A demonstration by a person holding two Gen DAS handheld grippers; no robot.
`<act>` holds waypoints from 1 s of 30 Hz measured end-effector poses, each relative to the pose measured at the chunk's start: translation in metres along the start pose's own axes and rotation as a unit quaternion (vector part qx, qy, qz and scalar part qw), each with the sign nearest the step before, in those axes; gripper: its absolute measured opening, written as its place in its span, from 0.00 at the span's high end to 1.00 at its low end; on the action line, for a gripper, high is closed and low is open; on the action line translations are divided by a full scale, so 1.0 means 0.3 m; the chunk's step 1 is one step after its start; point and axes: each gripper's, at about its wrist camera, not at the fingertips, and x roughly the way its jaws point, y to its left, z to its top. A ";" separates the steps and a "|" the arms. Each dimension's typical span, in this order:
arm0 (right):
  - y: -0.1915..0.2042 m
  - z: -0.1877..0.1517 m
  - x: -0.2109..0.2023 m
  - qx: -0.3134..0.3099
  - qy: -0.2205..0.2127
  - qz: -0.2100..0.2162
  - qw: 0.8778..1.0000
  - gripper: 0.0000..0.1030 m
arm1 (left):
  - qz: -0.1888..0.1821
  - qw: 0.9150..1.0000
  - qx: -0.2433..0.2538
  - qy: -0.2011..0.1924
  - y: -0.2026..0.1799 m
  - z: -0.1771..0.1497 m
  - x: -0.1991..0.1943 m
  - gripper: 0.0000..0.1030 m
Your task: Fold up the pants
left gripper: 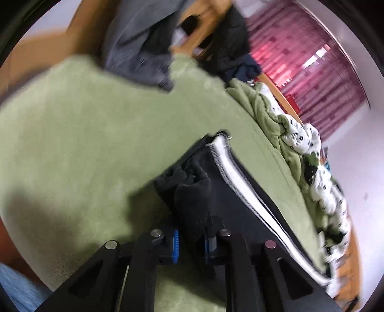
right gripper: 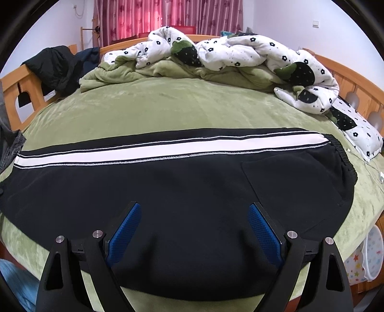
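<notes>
Black pants point(right gripper: 192, 177) with a white side stripe point(right gripper: 148, 153) lie flat across the green bed sheet point(right gripper: 168, 108), with the elastic waistband point(right gripper: 345, 158) at the right. My right gripper point(right gripper: 194, 206) hovers open over the near edge of the pants, its blue pads point(right gripper: 124, 230) wide apart and nothing pinched between them. In the left wrist view my left gripper point(left gripper: 190, 242) is shut on a bunched black fold of the pants point(left gripper: 192, 192) at the leg end, lifted off the sheet point(left gripper: 84, 132). The striped leg point(left gripper: 252, 192) trails away to the right.
A crumpled white flowered duvet point(right gripper: 240, 52) and green blanket point(right gripper: 115, 74) are heaped at the far side. Dark clothes point(right gripper: 57, 64) hang over the wooden bed frame point(right gripper: 14, 96), and a grey garment point(left gripper: 139, 48) lies at the sheet's edge. A white cable point(right gripper: 374, 168) is at the right; pink curtains point(right gripper: 148, 16) hang behind.
</notes>
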 end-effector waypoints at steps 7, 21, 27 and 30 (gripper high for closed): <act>-0.076 -0.012 -0.016 0.006 -0.011 0.004 1.000 0.13 | -0.045 0.992 0.112 -0.030 -0.347 0.004 -0.088 0.90; -0.287 -0.091 -0.031 0.071 -0.008 -0.001 0.997 0.13 | -0.206 0.937 0.246 0.137 -1.011 -0.547 0.066 0.90; -0.351 -0.103 -0.040 0.113 -0.012 0.008 0.994 0.13 | -0.190 0.906 0.284 0.251 -1.009 -0.794 0.150 0.89; -0.342 -0.101 -0.034 0.112 -0.008 0.019 0.993 0.13 | -0.203 0.898 0.297 0.254 -0.995 -0.771 0.100 0.70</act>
